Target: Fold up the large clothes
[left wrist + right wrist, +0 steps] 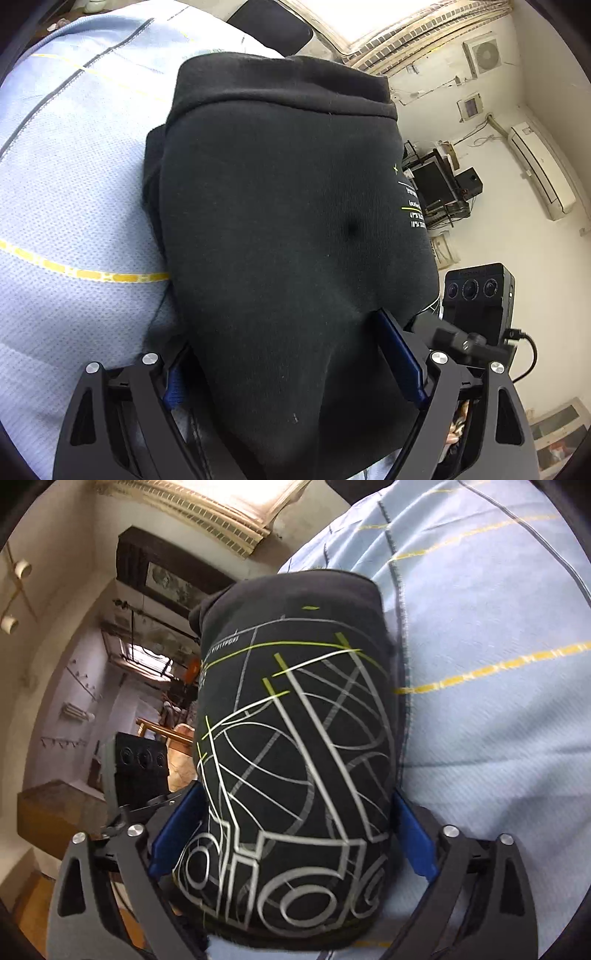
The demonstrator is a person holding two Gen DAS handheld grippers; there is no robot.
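A folded black garment (pixel 280 221) lies as a thick bundle on a light blue cover (pixel 74 192); a small white and yellow print shows at its right edge. My left gripper (pixel 286 369) has the bundle's near end pinched between its blue pads (pixel 400 356), and the fabric narrows there. In the right wrist view the same black garment (pixel 295 738) shows a large white and yellow line print. My right gripper (pixel 295 834) stands wide around it, its blue pads (pixel 415 840) beside the cloth without squeezing it.
The light blue cover (pixel 498 738) carries yellow and grey stripes and spreads wide beyond the garment. A black unit with three lenses (pixel 476 295) sits close on the right of the left wrist view. Room walls, shelves and an air conditioner (pixel 543 173) lie behind.
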